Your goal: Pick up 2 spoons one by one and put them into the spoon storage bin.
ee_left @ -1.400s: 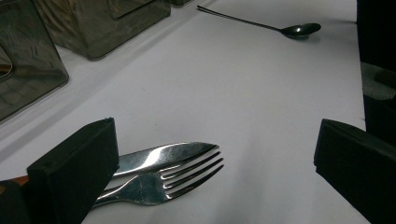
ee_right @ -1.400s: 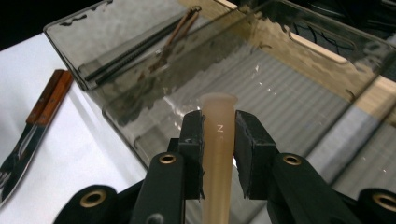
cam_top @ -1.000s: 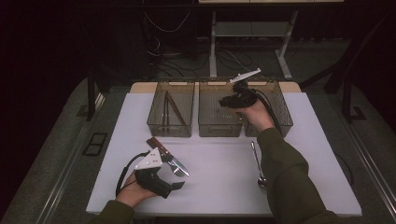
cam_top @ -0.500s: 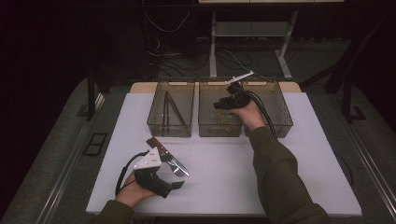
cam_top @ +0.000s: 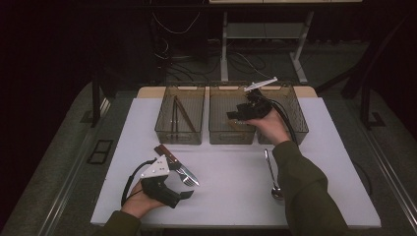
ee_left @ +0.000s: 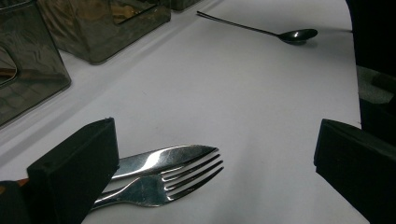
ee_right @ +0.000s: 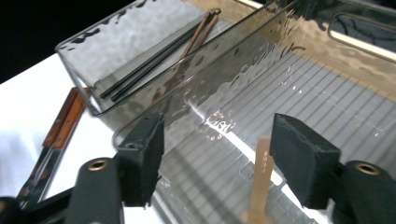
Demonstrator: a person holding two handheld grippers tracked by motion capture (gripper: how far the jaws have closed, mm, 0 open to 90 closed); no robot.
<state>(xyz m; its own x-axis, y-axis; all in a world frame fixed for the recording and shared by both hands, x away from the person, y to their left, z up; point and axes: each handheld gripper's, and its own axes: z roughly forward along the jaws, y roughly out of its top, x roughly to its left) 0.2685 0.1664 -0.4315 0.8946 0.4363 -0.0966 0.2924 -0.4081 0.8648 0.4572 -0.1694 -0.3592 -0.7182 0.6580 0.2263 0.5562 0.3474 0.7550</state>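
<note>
While the right hand-held gripper (cam_top: 235, 115), jaws just opened and empty, hangs over the middle bin (cam_top: 219, 133), the left hand-held gripper (cam_top: 188, 194) rests open beside the fork (ee_left: 161, 183), bare worktop (cam_top: 231, 172) between them.

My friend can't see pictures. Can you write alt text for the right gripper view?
The open right gripper hovers over the middle clear bin, a tan wooden handle standing between its jaws. Chopsticks lie in the next bin.

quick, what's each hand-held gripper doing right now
left hand-held gripper: open, empty, over the knife and fork.
right hand-held gripper: jaws just opened, pale stick loose between them, over the middle bin.
</note>
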